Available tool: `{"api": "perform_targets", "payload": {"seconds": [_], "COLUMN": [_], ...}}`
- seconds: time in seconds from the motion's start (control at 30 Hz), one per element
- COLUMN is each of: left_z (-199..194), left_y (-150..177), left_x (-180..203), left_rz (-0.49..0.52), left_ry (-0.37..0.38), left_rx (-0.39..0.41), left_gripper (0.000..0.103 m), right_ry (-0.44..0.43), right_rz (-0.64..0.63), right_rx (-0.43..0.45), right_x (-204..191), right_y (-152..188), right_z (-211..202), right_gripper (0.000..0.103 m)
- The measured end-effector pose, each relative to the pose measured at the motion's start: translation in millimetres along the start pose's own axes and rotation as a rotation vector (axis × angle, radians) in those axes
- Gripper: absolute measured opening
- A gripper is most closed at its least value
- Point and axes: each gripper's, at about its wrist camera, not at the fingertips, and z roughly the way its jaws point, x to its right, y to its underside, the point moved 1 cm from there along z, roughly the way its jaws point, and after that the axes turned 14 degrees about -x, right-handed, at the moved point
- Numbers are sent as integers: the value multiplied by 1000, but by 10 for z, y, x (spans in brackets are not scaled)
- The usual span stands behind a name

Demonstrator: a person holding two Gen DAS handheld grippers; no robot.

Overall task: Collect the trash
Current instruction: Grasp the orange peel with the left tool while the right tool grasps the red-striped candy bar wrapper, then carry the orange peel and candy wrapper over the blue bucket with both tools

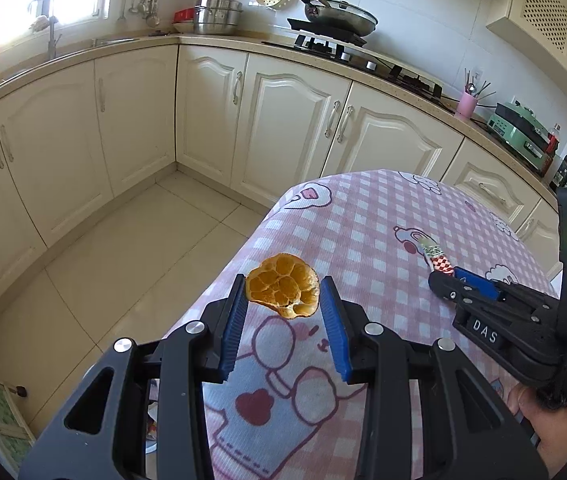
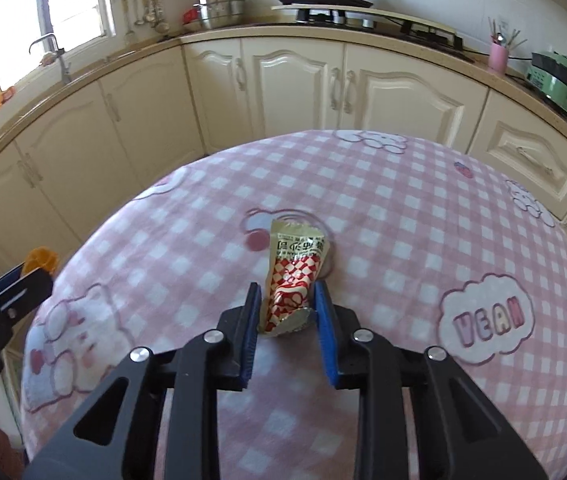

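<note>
**Two bits of trash pinched, now don't drop them**

So we've got both pieces in hand over the pink checked table. Our left hand-held gripper is pinching the orange peel between its blue pads, right at the table's near-left edge, with the floor just beyond it. Our right hand-held gripper is closed on the red-and-white snack wrapper, which sits nearer the table's middle, its far end lying on the cloth.

What worries us from here: the peel is a curled, thin shell and the pads only catch its sides, so it could crack or pop out once we swing away, and it'd land on the floor tiles rather than the table. The wrapper is crumpled foil, slick stuff, gripped at its lower end only, so it may slide out or flop as we lift. Also, we can't spot a clear bin in either view, so the carry could be long-ish.
</note>
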Motion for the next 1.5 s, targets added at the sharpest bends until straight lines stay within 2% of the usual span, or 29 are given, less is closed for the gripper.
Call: {"api": "perform_targets", "payload": {"seconds": [0.17, 0.33, 0.43, 0.57, 0.73, 0.9, 1.13, 1.33, 1.5], "left_z": [-204, -504, -661, -841, -994, -971, -742, -497, -345], "left_y": [145, 396, 549, 745, 966, 1108, 1239, 1264, 1263], "left_x": [-170, -522, -772, -1109, -1575, -1976, -2401, -2589, -2653], "left_rz": [-20, -60, -94, -130, -200, -262, -336, -373, -375], "left_ry": [-14, -58, -96, -191, -256, -292, -285, -242, -239], "left_rx": [22, 56, 70, 90, 90, 64, 14, -1, -6], "left_gripper": [35, 35, 35, 35, 35, 35, 35, 35, 39], "right_ry": [-83, -171, -238, -299, -349, -382, -389, -391, -397], "right_rz": [-69, -146, -207, -296, -386, -445, -475, -456, -426], "right_rx": [29, 63, 74, 84, 62, 9, -51, -81, -98], "right_x": [-370, -914, -1330, -1965, -2672, -3254, -3611, -3692, -3688], "right_y": [176, 336, 450, 601, 795, 996, 993, 963, 896], "right_z": [-237, -526, -675, -829, -825, -619, -182, 150, 374], "right_gripper": [26, 26, 26, 26, 26, 26, 26, 26, 26]}}
